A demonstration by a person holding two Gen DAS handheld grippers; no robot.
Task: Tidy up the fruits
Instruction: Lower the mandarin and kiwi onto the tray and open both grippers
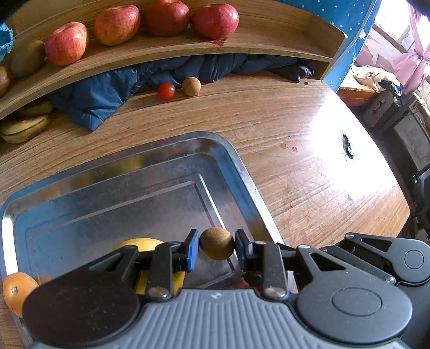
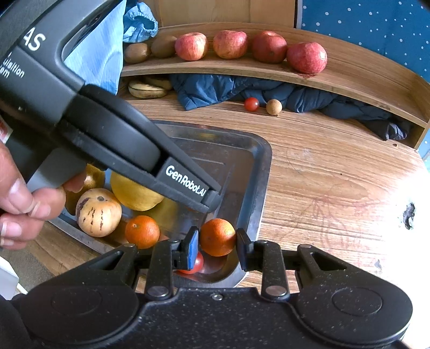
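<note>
My left gripper (image 1: 217, 247) is clamped on a small round longan (image 1: 216, 243), tan and matte with a faintly rough skin, held above the near right corner of the steel tray (image 1: 150, 171). My right gripper (image 2: 217, 239) has its jaws set either side of a glossy, dimpled orange (image 2: 217, 236), and I think the pads are touching it, though the left one may be a hair off. That orange sits in the tray's near right corner, just above a shiny red cherry tomato (image 2: 198, 264).

The tray is thin polished metal, rounded corners, raised rim, stepped flat floor that mirrors the fruit. Left of my orange lie a second orange (image 2: 142, 231), a smooth yellow lemon-like fruit (image 2: 134, 196) and a pale, purple-streaked round melon (image 2: 98, 212), crowding the tray's left end. Its far half is bare metal.

Beyond the tray, the wooden table (image 1: 309, 161) is scratched, grainy and glaring to the right, with wide free board there. Far past the tray, another cherry tomato (image 1: 166, 91) and another longan (image 1: 191, 86) sit just beside each other against a puffy blue quilted jacket (image 1: 107, 96). Above the jacket, a curved wooden shelf (image 1: 161, 53) carries four blotchy red apples (image 1: 215, 20) in a row, with fuzzy brown kiwis (image 1: 27, 57) at its left end. Under the shelf, left of the jacket, lie spotted bananas (image 1: 25, 128)
</note>
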